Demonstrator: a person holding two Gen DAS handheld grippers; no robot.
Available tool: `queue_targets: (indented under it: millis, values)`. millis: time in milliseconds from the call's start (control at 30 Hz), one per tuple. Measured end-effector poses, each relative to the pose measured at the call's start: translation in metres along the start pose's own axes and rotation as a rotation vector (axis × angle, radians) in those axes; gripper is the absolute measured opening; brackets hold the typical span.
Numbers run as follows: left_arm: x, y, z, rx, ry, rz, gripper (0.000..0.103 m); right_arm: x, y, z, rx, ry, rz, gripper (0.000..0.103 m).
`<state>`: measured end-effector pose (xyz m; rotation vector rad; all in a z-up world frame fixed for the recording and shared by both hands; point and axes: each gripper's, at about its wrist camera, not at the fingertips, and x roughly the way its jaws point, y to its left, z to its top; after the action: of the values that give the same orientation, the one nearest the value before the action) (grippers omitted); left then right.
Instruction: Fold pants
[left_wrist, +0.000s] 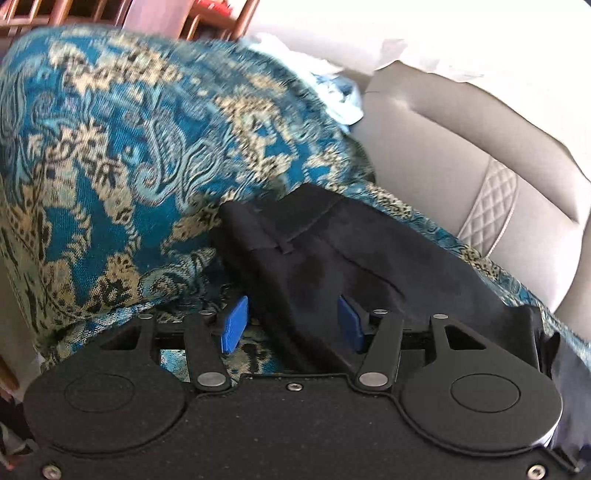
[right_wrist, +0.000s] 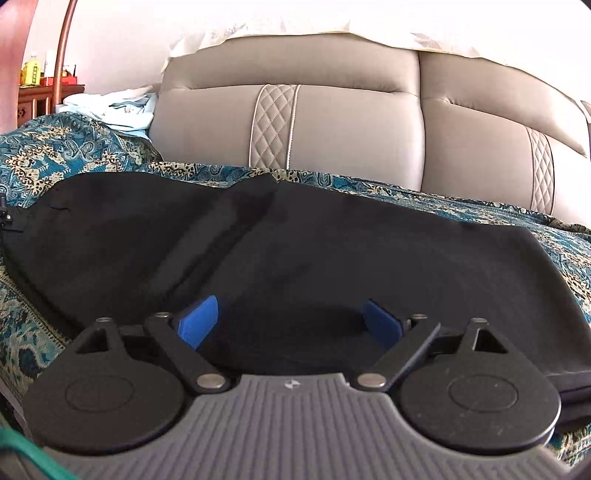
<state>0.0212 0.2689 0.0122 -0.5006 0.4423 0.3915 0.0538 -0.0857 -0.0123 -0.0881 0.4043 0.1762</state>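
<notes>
One pair of black cloth pants (right_wrist: 295, 240) lies spread across a teal and cream paisley woven throw (left_wrist: 110, 147) that covers the seat of a beige leather sofa (right_wrist: 351, 122). Two tools are in play, one per hand, each with two blue pads.

In the left wrist view the left tool (left_wrist: 291, 325) stands with its jaws apart. A folded edge of the pants, with a seam and a belt loop showing, runs up between the two pads (left_wrist: 234, 325); the right-hand pad lies against the dark cloth, while the left-hand one is clear of it, over the throw. The pads are not clamped on the cloth.

In the right wrist view the right tool (right_wrist: 291, 325) is spread wide, its pads (right_wrist: 199, 321) sitting low over the near edge of the pants with black cloth filling the gap between them; no pinch shows.

One heap of pale blue and white fabric (right_wrist: 118, 107) rests on the throw at the sofa's far left, well apart from the pants.
</notes>
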Motion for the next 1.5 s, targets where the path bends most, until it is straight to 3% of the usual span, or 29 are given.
queue_targets:
  millis: [133,400,567,633,767,1133,1500]
  values:
    - [0.013,0.007,0.01,-0.017,0.051,0.031,0.052,0.0,-0.001,0.0,0.001,-0.003,0.002,0.094]
    - [0.035,0.016,0.026,-0.104,0.07,0.005,0.055,0.0,-0.002,-0.001,-0.001,-0.005,0.006,0.094]
    - [0.046,0.018,0.029,-0.135,0.064,-0.074,0.092,0.001,-0.003,0.0,-0.003,-0.001,0.011,0.095]
    - [0.05,0.012,0.03,-0.084,0.071,-0.075,0.096,0.001,-0.004,0.0,-0.003,-0.002,0.012,0.095]
    - [0.051,0.001,0.027,-0.026,0.069,-0.052,0.1,0.001,-0.004,0.0,-0.003,-0.001,0.013,0.095]
    - [0.051,0.002,0.024,-0.046,0.044,-0.051,0.102,0.002,-0.005,0.002,-0.007,0.013,0.021,0.096]
    - [0.058,-0.012,0.02,0.017,0.029,0.026,0.103,0.002,-0.005,0.002,-0.006,0.014,0.021,0.096]
